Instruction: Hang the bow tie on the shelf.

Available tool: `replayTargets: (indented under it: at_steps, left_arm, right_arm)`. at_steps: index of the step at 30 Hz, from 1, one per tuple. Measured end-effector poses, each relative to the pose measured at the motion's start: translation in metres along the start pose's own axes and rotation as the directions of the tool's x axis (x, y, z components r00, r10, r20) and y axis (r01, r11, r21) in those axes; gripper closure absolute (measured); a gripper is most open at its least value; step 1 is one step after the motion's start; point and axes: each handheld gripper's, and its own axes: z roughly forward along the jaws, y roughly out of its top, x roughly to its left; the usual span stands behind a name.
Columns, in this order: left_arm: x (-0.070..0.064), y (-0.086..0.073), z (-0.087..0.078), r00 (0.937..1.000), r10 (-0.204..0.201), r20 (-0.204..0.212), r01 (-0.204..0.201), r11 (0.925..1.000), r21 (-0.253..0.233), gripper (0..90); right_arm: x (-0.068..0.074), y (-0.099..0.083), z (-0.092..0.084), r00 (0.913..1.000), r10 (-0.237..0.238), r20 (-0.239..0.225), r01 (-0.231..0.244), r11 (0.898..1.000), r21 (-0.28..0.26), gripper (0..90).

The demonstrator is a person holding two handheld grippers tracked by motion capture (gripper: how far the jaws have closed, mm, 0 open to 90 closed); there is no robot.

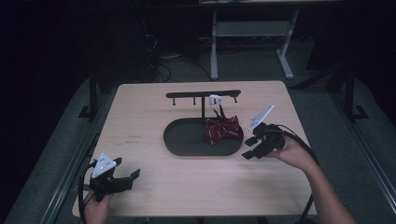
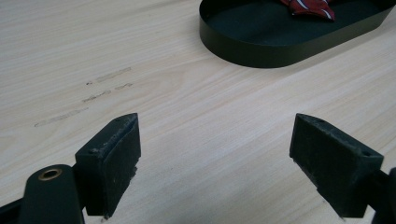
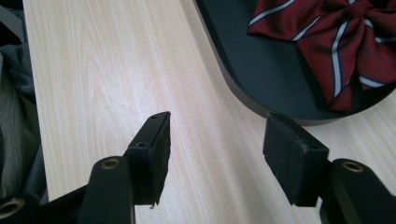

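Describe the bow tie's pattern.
Dark red bow tie with white-and-navy diagonal stripes; clearest in the right gripper view.

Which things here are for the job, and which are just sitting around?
For the job:
- red striped bow, lying in the black oval tray
- hook stand rising from the tray
- right gripper, open, beside the tray

Just around:
- left gripper, open over bare table
- white desk legs behind
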Motion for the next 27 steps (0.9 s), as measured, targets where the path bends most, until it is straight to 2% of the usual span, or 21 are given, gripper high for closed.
replayTargets:
  at_steps: [4,27]
  left_arm:
    - [0.0,0.0,0.0,1.0,0.0,0.0,0.0,1.0,0.005,16.1]
    - [-0.002,0.0,0.0,1.0,0.003,0.001,-0.003,1.0,0.007,16.1]
  right_arm:
    - [0.002,-0.004,0.002,1.0,0.003,0.005,-0.003,1.0,0.018,40.8]
    - [0.018,-0.045,0.017,0.9992,0.04,-0.009,-0.04,0.999,-0.022,40.4]
